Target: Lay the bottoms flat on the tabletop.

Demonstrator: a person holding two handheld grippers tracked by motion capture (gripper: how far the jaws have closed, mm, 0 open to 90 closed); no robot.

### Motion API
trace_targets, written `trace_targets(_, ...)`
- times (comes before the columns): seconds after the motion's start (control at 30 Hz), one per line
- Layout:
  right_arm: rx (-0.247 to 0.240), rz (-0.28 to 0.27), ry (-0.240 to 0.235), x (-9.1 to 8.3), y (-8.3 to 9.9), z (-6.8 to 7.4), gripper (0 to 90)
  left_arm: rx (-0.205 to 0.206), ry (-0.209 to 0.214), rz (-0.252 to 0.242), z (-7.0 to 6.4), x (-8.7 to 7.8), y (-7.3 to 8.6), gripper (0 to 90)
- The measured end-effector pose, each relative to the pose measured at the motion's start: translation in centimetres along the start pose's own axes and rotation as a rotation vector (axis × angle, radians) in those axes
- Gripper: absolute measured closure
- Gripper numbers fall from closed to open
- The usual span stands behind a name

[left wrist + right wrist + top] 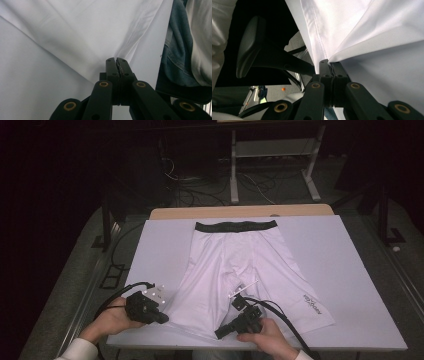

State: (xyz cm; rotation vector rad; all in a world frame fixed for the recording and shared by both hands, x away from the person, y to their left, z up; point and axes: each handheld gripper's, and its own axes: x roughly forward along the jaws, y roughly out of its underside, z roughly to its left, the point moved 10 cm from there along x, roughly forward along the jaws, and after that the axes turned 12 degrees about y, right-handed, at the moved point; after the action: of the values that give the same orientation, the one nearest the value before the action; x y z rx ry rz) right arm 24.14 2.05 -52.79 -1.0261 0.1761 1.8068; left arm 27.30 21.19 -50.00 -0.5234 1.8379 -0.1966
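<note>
White board-topped table [350,285] is carrying white stretch-fabric shorts with a black waistband [240,265], lying flat at centre. Left gripper [164,319] and right gripper [220,334] are each clamping the near leg's hem, jaws fully closed. Lifting evenly should be keeping the fold straight.

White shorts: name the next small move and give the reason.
Probably lift both hems together and carry them toward the black waistband to fold the white shorts in half. The left tool and the right tool are each shut on the hem of the near leg, and the shorts lie flat.
</note>
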Motion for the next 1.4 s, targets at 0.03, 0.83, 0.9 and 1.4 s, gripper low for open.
trace_targets(0.03, 0.0, 0.004, 0.0, 0.1, 0.1, 0.0, 87.4, 0.001, 0.0, 0.003, 0.0, 0.0, 0.1, 88.6)
trace_targets(0.83, -0.026, -0.013, 0.027, 0.2, 0.4, -0.4, 87.3, -0.309, -0.122, -0.498, 13.0, -4.4, -8.3, 44.7)
trace_targets(0.9, -0.028, -0.016, 0.026, 0.2, 0.4, -0.4, 87.2, -0.32, -0.154, -0.496, 14.6, -4.4, -9.2, 44.3)
trace_targets(1.4, -0.041, -0.025, 0.027, 0.2, 0.4, -0.4, 87.3, -0.499, -0.336, -0.573, 26.5, -4.2, -10.9, 47.9)
